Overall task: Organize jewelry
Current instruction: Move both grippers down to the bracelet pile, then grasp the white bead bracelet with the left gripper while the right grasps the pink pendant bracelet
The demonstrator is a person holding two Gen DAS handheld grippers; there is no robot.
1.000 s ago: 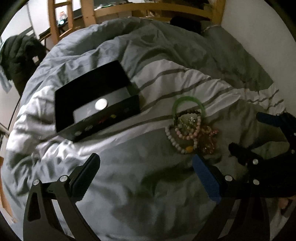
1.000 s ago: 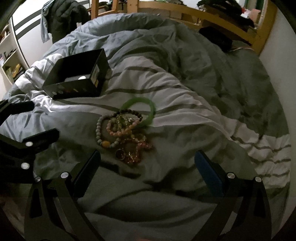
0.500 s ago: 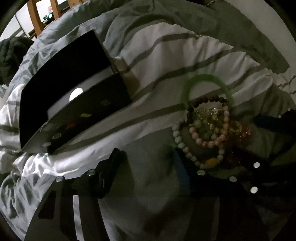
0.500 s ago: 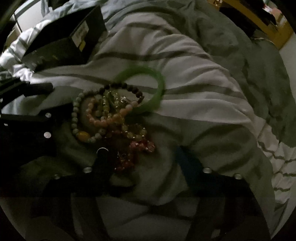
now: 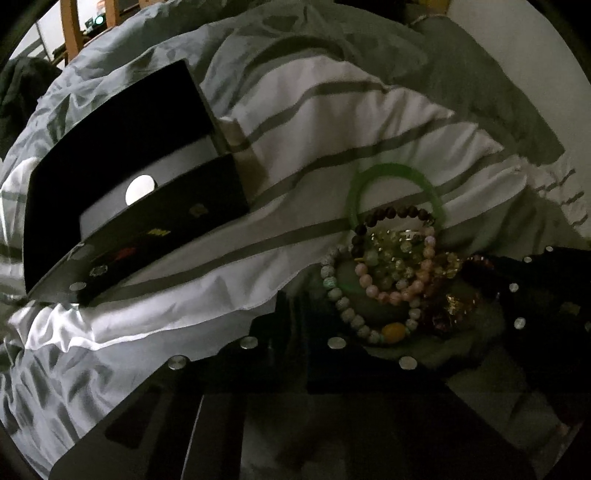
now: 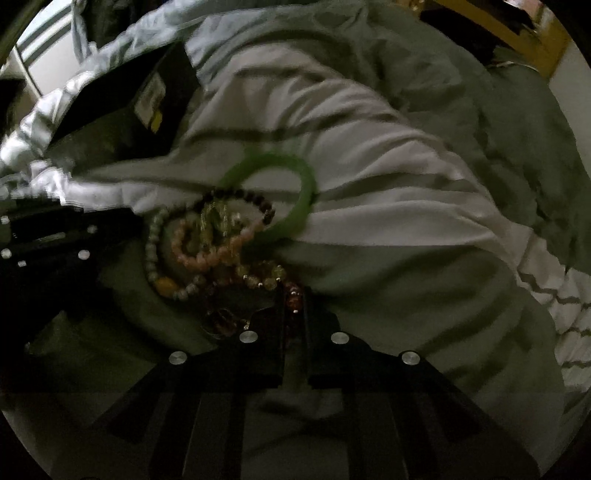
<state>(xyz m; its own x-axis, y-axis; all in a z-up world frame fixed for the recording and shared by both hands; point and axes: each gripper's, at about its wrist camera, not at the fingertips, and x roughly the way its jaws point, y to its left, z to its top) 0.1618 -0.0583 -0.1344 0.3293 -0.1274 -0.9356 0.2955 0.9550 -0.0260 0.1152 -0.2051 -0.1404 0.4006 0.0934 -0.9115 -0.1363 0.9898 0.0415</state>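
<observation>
A heap of bracelets lies on the striped duvet: a green bangle (image 5: 397,173) (image 6: 303,199), a dark bead bracelet (image 5: 391,213), a pink bead bracelet (image 5: 391,295) (image 6: 207,258) and a pale bead bracelet with a yellow stone (image 5: 393,331) (image 6: 164,286). A red-amber bead bracelet (image 6: 293,299) sits between my right gripper's (image 6: 294,314) nearly closed fingers. My left gripper (image 5: 295,314) is closed, its dark tips on the duvet just left of the heap. An open black box (image 5: 122,192) (image 6: 122,122) lies to the left.
The duvet (image 5: 332,103) is rumpled in grey and white stripes. A wooden bed frame (image 6: 517,33) stands at the far end, with a wall (image 5: 517,55) on the right. A dark jacket (image 5: 18,88) hangs at far left.
Both grippers have dropped toward the bracelet heap and closed from wide open. The right fingers now pinch the red-amber bracelet; the left fingers closed beside the heap.
</observation>
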